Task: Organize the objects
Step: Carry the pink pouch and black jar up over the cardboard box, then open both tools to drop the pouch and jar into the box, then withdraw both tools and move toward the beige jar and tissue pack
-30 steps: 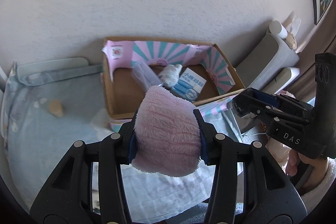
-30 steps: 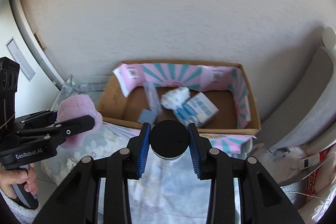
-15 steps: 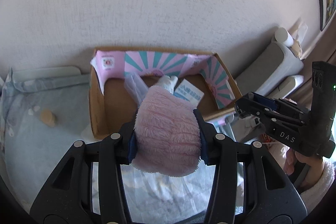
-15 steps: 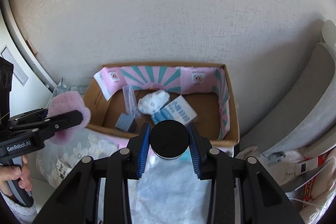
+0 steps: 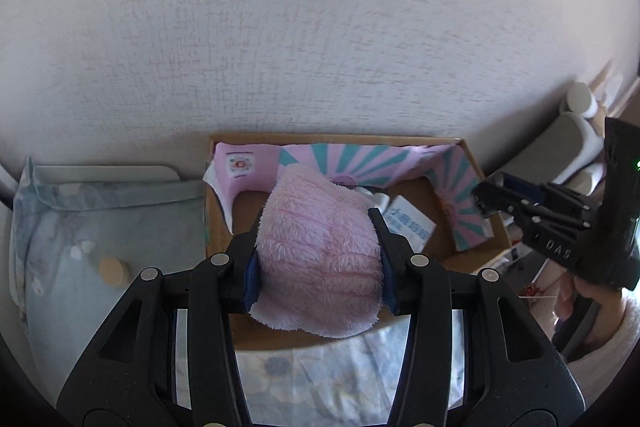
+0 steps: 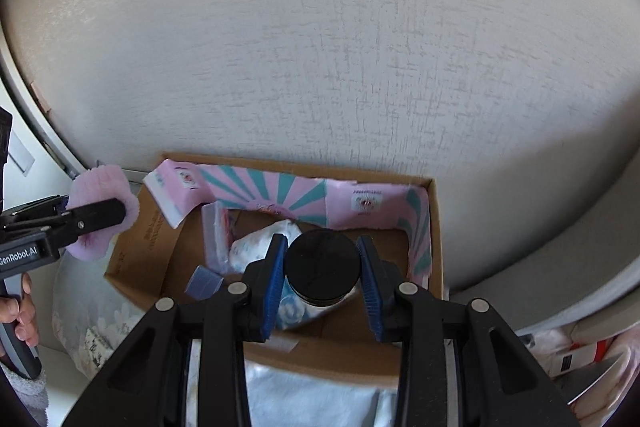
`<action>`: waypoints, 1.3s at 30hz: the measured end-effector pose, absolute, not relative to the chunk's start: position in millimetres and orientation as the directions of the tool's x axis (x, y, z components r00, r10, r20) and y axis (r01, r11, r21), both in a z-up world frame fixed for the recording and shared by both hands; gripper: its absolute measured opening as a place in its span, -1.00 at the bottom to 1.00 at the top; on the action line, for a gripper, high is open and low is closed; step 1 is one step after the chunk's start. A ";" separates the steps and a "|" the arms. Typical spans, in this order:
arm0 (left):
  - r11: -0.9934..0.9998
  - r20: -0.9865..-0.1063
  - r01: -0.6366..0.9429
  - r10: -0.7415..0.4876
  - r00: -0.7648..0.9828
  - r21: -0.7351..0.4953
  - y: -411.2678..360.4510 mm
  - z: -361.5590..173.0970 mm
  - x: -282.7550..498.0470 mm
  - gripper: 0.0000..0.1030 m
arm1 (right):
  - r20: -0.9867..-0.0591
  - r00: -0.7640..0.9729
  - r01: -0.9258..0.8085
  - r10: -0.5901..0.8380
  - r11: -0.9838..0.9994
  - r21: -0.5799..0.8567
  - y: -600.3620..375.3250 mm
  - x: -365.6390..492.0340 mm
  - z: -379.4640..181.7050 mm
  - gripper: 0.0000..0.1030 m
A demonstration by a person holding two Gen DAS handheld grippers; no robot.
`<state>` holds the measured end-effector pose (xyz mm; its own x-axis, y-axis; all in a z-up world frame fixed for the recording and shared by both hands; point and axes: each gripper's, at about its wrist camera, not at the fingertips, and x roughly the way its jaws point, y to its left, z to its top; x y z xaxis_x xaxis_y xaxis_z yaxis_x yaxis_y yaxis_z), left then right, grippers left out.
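Note:
My left gripper (image 5: 318,219) is shut on a pink fluffy cloth (image 5: 320,259), which hangs over the near left part of the cardboard box (image 5: 340,138). The box has a pink and teal striped liner. In the right wrist view my right gripper (image 6: 321,241) is shut on a black-lidded jar (image 6: 322,265), held over the box (image 6: 437,227) just past its near wall. The left gripper (image 6: 114,213) with the pink cloth (image 6: 100,187) shows at the box's left corner. The right gripper (image 5: 486,199) shows by the box's right wall.
Inside the box lie a blue and white carton (image 5: 410,229), a white patterned bundle (image 6: 256,247), a clear bag (image 6: 216,231) and a small blue-grey square (image 6: 204,281). A tan round piece (image 5: 113,269) sits on the pale blue bedding. The wall stands right behind the box; grey cushions lie at right.
Both grippers have moved forward to the box, each keeping its grip. The pink cloth and the jar now hang over the box instead of in front of it.

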<state>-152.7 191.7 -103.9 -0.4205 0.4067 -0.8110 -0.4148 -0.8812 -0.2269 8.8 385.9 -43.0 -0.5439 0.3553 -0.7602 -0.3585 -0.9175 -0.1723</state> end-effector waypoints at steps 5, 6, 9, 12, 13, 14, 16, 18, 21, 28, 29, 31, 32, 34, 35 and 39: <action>-0.893 -0.832 -0.391 0.383 -0.402 -0.222 199.0 -123.6 -168.2 -0.18 | -0.784 -0.514 -0.380 0.348 -0.912 -0.155 406.9 -11.8 -53.7 -0.37; -0.894 -0.834 -0.387 0.382 -0.398 -0.225 199.4 -126.7 -169.7 -0.18 | -0.790 -0.508 -0.382 0.344 -0.912 -0.152 410.4 -15.2 -57.1 -0.37; -0.897 -0.846 -0.378 0.375 -0.379 -0.228 200.6 -139.4 -176.0 -0.18 | -0.804 -0.487 -0.383 0.343 -0.910 -0.156 418.9 -24.2 -67.3 -0.37; -0.900 -0.857 -0.379 0.360 -0.368 -0.215 202.0 -149.1 -178.2 -0.18 | -0.822 -0.461 -0.388 0.335 -0.909 -0.153 427.7 -29.7 -78.6 -0.37; -0.901 -0.861 -0.379 0.355 -0.364 -0.212 202.7 -152.3 -178.9 -0.18 | -0.827 -0.454 -0.390 0.333 -0.908 -0.151 429.7 -29.8 -81.4 -0.37; -0.901 -0.864 -0.379 0.353 -0.360 -0.210 203.1 -154.9 -178.9 -0.18 | -0.833 -0.445 -0.394 0.329 -0.907 -0.148 432.4 -30.7 -84.7 -0.37; -0.902 -0.868 -0.378 0.350 -0.352 -0.210 203.6 -159.5 -180.3 -0.18 | -0.843 -0.433 -0.395 0.320 -0.908 -0.142 436.1 -32.6 -90.4 -0.37; -0.903 -0.871 -0.370 0.353 -0.343 -0.220 203.2 -162.3 -180.9 -0.18 | -0.847 -0.429 -0.391 0.314 -0.910 -0.140 437.3 -34.6 -93.8 -0.37; -0.901 -0.868 -0.364 0.363 -0.339 -0.235 204.0 -161.8 -179.5 -0.18 | -0.850 -0.429 -0.385 0.306 -0.913 -0.134 439.4 -36.2 -94.5 -0.37; -0.910 -0.881 -0.382 0.307 -0.360 -0.161 216.3 -155.2 -176.5 1.00 | -0.881 -0.391 -0.400 0.265 -0.911 -0.097 446.4 -42.3 -95.1 -0.36; -0.907 -0.877 -0.386 0.314 -0.363 -0.165 217.5 -154.7 -176.0 1.00 | -0.891 -0.376 -0.406 0.254 -0.910 -0.088 447.9 -44.2 -96.3 -0.18; -0.900 -0.874 -0.393 0.335 -0.352 -0.187 219.8 -154.4 -176.1 1.00 | -0.891 -0.381 -0.412 0.245 -0.908 -0.073 448.5 -45.3 -94.5 0.37; -0.899 -0.874 -0.395 0.338 -0.348 -0.190 221.3 -154.2 -176.0 1.00 | -0.884 -0.393 -0.413 0.252 -0.908 -0.075 447.7 -45.5 -91.5 0.67; -0.899 -0.875 -0.400 0.333 -0.352 -0.181 224.4 -155.3 -175.0 1.00 | -0.885 -0.390 -0.410 0.253 -0.909 -0.079 446.4 -46.9 -88.1 0.98; -0.899 -0.876 -0.401 0.331 -0.351 -0.178 226.3 -156.0 -174.8 1.00 | -0.887 -0.385 -0.410 0.255 -0.908 -0.083 442.4 -46.3 -86.8 0.99; -0.896 -0.876 -0.406 0.334 -0.349 -0.180 230.4 -157.5 -174.0 1.00 | -0.877 -0.398 -0.415 0.269 -0.905 -0.090 441.0 -45.2 -78.7 0.99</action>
<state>-174.0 230.4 -157.5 -0.3491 0.3338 -0.8756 -0.4062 -0.8960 -0.1796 -45.2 441.0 -78.7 -0.3977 0.2694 -0.8771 -0.4153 -0.9053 -0.0897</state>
